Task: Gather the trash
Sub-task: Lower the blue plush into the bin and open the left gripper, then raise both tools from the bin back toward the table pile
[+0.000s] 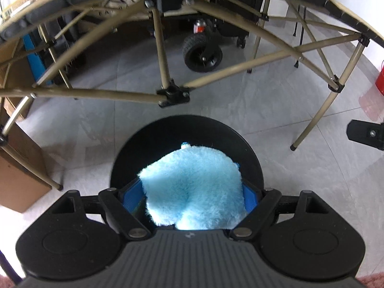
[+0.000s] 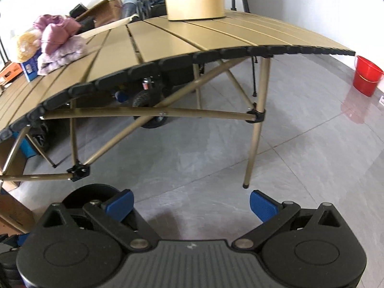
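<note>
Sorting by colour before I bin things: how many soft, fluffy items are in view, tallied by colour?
Light blue fluffy plush, clamped in the left tongs above the round black bin: 1
Purple fluffy bundle on the tan slatted table: 1
Pale yellow fluffy item: 1
Total: 3

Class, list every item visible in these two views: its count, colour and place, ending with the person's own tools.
Plush toy: one, light blue, gripped over the bin.
Bin: one, black, round, on the floor.
Folding table: one, tan slats, black edging.
Bucket: one, red, on the floor, far right.
Purple fabric: one heap, on the table's left.
Cardboard box: one, brown, on the floor, left.
Wheel: one, black, behind the table.
Left claw: blue pads pressing the plush toy.
Right claw: blue pads apart, nothing between.
</note>
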`<state>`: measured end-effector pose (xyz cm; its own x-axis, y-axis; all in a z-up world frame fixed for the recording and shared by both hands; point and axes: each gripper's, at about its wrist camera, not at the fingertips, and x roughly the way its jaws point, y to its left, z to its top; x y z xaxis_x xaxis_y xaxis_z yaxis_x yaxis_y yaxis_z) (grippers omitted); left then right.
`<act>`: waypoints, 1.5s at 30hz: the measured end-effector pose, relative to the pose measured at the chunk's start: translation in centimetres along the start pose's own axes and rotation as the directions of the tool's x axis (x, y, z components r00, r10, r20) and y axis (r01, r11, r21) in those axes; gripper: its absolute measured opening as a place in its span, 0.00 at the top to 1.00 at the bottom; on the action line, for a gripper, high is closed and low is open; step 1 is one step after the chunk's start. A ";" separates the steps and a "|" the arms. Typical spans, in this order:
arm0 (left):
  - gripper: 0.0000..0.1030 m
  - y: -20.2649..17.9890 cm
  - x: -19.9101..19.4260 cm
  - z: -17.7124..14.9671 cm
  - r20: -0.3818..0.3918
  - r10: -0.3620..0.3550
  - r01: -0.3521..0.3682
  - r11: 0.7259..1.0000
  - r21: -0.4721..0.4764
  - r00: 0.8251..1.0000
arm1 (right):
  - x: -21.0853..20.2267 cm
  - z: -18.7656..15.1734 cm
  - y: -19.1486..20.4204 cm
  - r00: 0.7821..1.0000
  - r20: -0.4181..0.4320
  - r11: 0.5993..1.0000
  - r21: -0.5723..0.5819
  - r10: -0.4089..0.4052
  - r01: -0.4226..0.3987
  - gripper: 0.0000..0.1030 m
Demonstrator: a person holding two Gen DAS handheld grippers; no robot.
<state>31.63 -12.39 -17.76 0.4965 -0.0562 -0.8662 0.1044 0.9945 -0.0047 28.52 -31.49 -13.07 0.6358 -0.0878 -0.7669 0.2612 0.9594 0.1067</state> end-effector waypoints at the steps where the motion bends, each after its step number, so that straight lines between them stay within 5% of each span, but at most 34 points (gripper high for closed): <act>1: 0.20 -0.2 0.4 0.1 -0.013 -0.001 0.001 1.000 -0.006 1.000 | 0.1 0.0 -0.2 1.000 -0.002 1.000 0.003 -0.007 0.007 0.00; 28: 0.19 0.4 6.7 0.5 -0.274 0.033 -0.073 0.988 -0.138 0.961 | 2.7 -0.9 -1.2 0.996 -0.068 0.998 0.011 -0.062 0.063 0.00; 37: 0.07 1.4 7.2 0.5 -0.299 -0.014 -0.042 0.982 -0.182 0.954 | 2.6 -0.9 -1.2 0.996 -0.067 0.999 0.009 -0.053 0.053 0.00; 45: 0.02 1.1 6.7 0.6 -0.279 0.014 -0.057 0.988 -0.144 0.960 | 2.7 -1.0 -1.1 0.996 -0.068 0.999 0.004 -0.052 0.053 0.00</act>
<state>35.61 -11.74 -23.28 0.2381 -0.0151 -0.9711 -0.0489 0.9984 -0.0275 29.25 -32.56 -15.87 0.5702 -0.1195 -0.8127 0.2970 0.9524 0.0684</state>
